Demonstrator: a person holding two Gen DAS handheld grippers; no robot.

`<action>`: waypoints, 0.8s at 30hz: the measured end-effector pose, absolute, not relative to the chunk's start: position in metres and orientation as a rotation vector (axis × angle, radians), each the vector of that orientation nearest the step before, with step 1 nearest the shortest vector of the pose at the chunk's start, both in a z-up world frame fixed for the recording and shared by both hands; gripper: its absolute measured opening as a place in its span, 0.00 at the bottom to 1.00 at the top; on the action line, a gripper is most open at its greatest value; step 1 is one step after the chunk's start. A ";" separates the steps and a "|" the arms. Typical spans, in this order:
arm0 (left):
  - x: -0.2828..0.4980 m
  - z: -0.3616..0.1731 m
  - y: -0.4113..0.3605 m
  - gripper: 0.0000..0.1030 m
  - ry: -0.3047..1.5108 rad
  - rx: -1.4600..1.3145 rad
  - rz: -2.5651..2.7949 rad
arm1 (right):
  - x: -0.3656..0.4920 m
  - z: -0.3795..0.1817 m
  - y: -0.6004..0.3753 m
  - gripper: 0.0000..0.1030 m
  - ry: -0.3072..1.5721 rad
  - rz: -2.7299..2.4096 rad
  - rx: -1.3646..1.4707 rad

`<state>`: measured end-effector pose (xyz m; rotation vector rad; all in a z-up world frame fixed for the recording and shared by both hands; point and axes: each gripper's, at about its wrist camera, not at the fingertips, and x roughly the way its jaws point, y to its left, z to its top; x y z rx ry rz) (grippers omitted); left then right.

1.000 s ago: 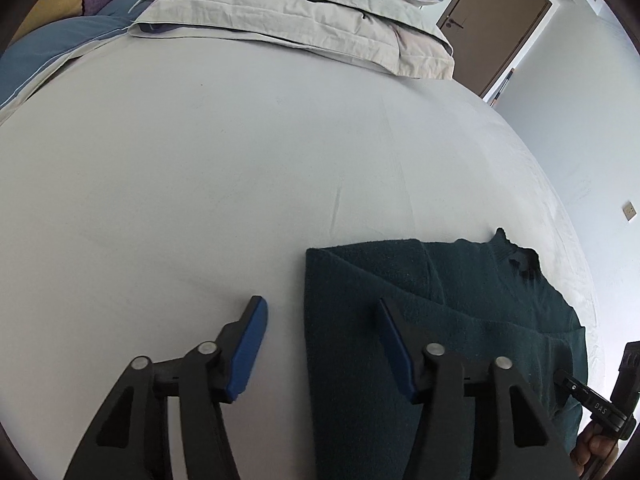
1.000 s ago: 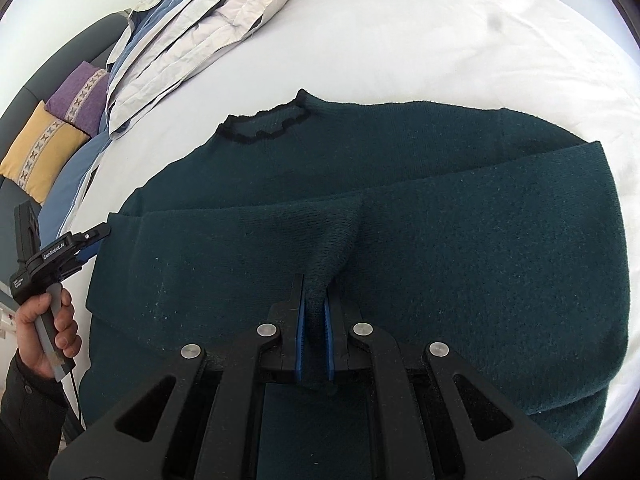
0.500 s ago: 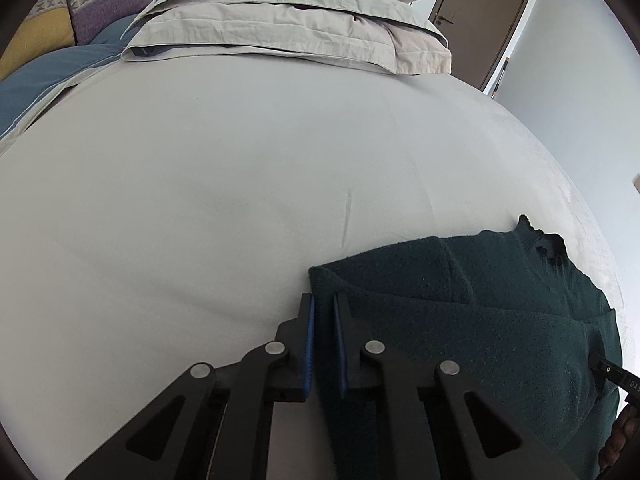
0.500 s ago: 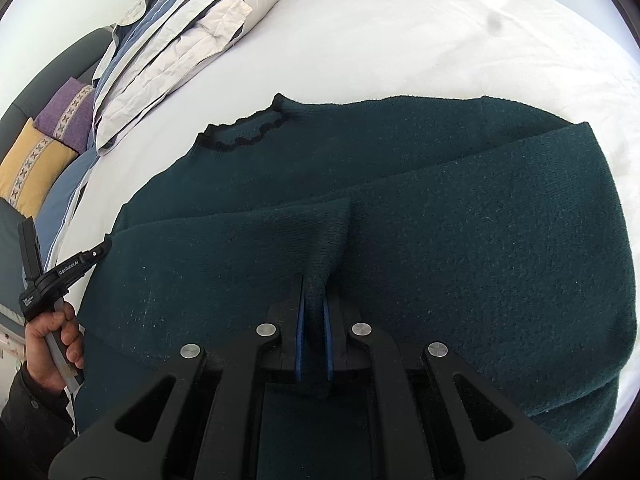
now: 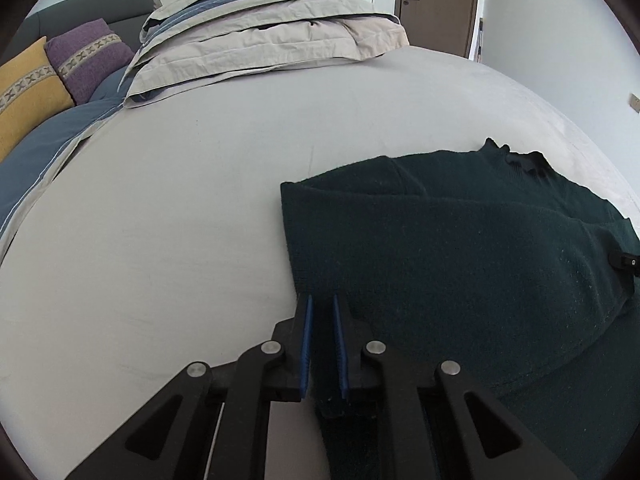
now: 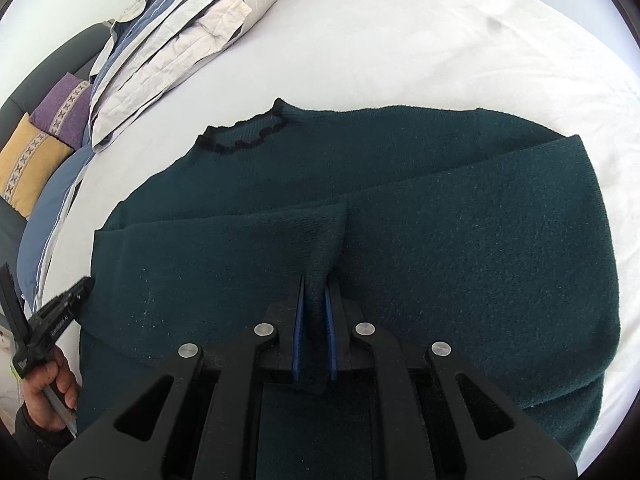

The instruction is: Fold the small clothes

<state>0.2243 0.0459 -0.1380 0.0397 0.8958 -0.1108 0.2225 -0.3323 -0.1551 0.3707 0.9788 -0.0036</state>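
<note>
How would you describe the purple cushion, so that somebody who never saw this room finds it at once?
Start at the white bed and go to its head, where folded bedding is stacked. Beside that stack, against the dark headboard, lies the purple cushion. Its neighbour with the same cross-stitch band is yellow.

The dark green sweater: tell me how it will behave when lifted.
Probably floppy: the dark green sweater tents into a ridge where the right claw pinches it. Its fuzzy knit likely grips rather than slips. Unheld parts would likely sag.
</note>
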 end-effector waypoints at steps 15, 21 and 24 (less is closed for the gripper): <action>0.226 -0.144 0.046 0.21 0.886 0.042 -0.085 | 0.210 -0.175 -0.356 0.06 0.895 0.052 0.493; 0.200 -0.127 0.083 0.45 0.900 -0.082 -0.064 | 0.155 -0.143 -0.368 0.27 0.832 -0.109 0.488; 0.163 -0.118 0.109 0.45 0.891 -0.146 -0.056 | 0.099 -0.125 -0.376 0.51 0.755 -0.125 0.515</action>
